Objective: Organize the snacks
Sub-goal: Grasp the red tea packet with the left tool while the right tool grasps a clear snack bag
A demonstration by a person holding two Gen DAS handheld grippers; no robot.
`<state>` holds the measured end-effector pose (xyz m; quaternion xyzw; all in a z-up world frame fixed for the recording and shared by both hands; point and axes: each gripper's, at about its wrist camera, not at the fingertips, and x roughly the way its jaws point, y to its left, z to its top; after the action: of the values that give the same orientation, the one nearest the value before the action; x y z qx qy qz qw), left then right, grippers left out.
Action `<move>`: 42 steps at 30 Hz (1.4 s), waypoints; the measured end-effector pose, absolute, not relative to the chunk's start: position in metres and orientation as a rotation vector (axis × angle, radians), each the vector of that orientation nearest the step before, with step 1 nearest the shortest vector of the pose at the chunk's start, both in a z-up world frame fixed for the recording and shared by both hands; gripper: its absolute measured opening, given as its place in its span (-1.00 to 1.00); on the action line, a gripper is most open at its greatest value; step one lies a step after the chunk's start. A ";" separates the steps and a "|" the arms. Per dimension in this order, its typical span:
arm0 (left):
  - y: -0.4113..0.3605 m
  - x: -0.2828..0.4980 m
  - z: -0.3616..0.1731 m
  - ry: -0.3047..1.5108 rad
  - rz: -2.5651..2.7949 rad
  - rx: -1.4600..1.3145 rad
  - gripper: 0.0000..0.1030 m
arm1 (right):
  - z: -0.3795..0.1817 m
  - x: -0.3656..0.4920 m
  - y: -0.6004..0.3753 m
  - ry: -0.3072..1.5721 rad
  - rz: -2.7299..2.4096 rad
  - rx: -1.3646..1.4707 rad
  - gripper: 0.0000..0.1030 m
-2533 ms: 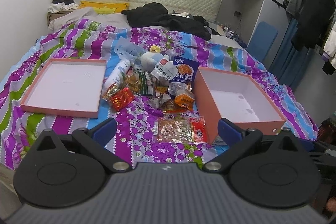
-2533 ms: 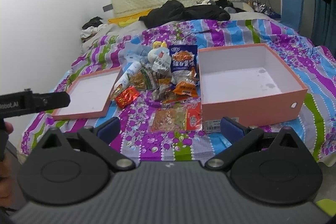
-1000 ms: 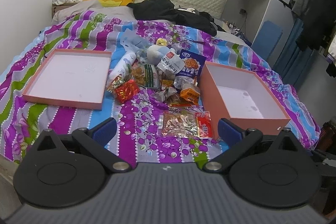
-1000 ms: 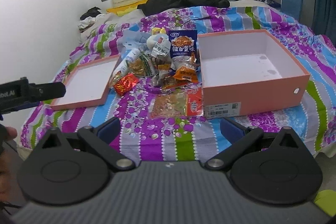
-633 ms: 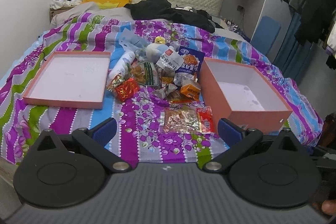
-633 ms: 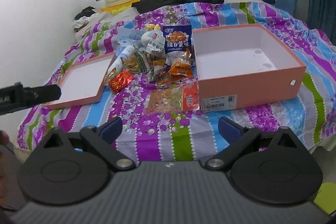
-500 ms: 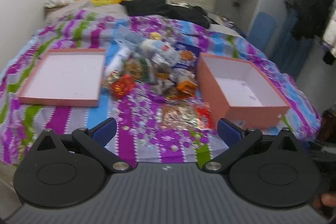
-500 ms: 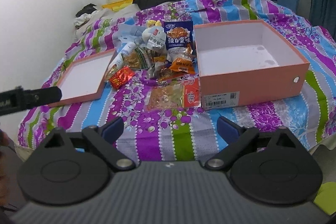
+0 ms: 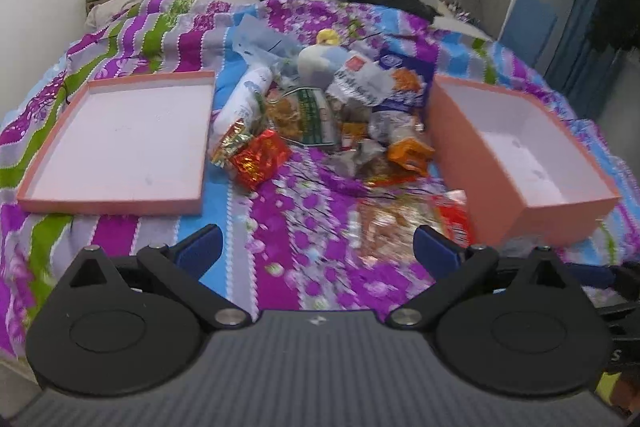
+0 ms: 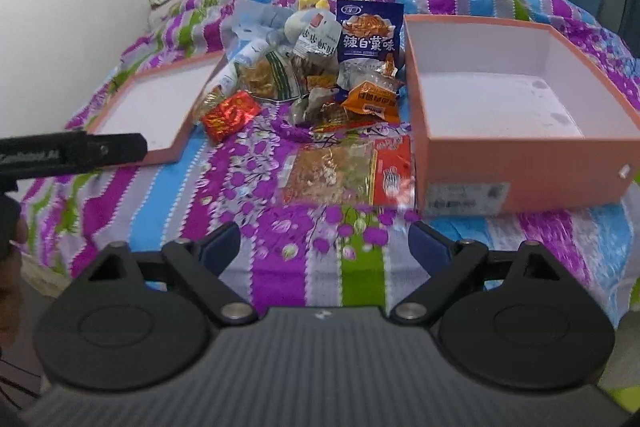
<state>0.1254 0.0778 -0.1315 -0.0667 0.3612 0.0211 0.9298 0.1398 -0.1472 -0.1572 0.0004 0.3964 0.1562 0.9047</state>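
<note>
On the bed (image 9: 312, 267), snacks (image 10: 320, 83) lie heaped between lid (image 9: 120, 135) and box (image 10: 520, 163). Both views sit nearer than before. Left gripper (image 9: 316, 247) gapes empty; right gripper (image 10: 324, 247), also empty, has just narrowed slightly.
</note>
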 end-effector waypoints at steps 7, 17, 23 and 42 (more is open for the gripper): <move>0.103 0.223 -0.181 0.786 0.058 -0.013 0.98 | -0.190 0.214 -0.093 0.828 0.317 -0.091 0.79; 0.109 0.319 -0.234 0.890 -0.021 0.275 0.81 | -0.242 0.283 -0.073 1.012 0.297 -0.116 0.79; 0.099 0.336 -0.262 0.908 -0.067 0.510 0.71 | -0.249 0.301 -0.068 1.016 0.349 -0.125 0.80; 0.116 0.347 -0.295 0.884 -0.069 0.491 0.15 | -0.274 0.303 -0.062 1.015 0.403 -0.220 0.44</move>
<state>0.3474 0.1158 -0.2951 0.2349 0.4234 -0.0329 0.8743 0.3025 -0.0625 -0.2736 -0.1045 0.4815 0.1915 0.8489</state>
